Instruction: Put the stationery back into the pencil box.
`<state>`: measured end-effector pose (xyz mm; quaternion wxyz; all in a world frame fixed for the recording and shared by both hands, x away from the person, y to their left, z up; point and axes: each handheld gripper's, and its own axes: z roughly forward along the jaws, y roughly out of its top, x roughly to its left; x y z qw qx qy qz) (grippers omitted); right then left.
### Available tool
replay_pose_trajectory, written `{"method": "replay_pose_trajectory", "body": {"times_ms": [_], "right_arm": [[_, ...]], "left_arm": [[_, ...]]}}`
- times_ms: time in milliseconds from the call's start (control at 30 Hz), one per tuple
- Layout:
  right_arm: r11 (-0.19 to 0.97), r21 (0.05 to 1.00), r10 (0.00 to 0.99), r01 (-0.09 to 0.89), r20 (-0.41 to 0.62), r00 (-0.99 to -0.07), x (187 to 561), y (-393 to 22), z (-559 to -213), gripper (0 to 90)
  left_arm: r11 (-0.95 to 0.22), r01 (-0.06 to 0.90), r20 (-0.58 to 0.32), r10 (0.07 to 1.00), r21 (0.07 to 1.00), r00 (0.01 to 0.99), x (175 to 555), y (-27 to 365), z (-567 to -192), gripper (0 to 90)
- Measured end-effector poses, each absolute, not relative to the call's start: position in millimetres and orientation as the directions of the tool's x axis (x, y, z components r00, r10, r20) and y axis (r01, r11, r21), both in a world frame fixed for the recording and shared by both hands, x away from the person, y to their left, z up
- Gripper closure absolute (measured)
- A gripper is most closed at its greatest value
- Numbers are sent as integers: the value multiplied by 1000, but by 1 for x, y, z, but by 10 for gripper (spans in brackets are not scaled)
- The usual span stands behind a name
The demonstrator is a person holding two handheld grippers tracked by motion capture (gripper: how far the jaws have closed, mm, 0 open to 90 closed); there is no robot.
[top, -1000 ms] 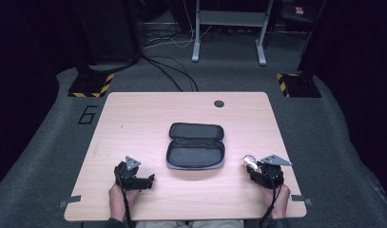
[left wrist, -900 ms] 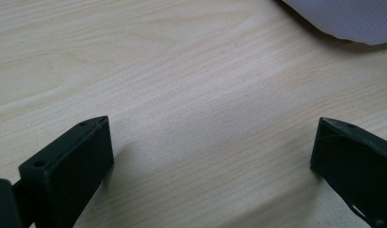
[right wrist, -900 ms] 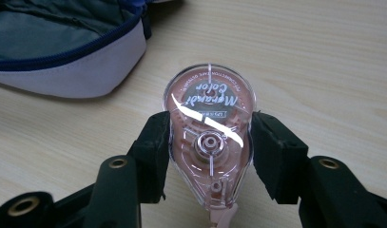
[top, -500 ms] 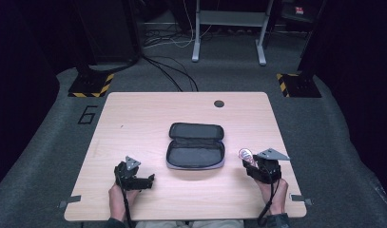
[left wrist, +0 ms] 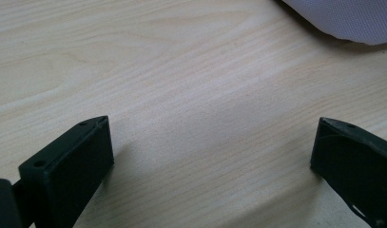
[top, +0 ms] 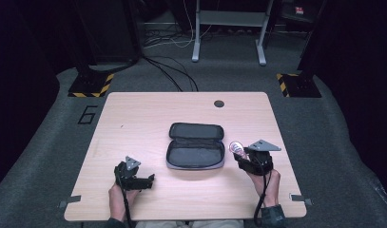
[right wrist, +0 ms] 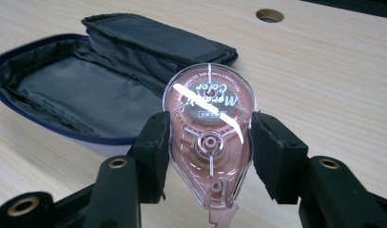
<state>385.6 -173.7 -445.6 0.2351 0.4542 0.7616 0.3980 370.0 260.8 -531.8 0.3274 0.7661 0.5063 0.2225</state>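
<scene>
Right claw [right wrist: 209,142] pinching a pink tape roller [right wrist: 209,137] beside the open pouch [top: 196,146].
Roller is hanging above the bench [top: 148,114], just right of the pouch; left claw [left wrist: 212,147] is resting spread and empty on the bench.
</scene>
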Motion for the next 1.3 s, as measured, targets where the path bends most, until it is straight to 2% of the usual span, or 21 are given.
{"method": "replay_pose_trajectory", "body": {"times_ms": [567, 1300], "right_arm": [[317, 823, 828, 471, 2, -560, 409, -131, -436, 498], [378, 797, 769, 470, 12, -640, 431, -83, -448, 497]], "left_arm": [[-273, 630, 10, 922, 727, 388, 370, 261, -532, 2], [-273, 630, 9, 921, 727, 389, 370, 261, -532, 2]]}}
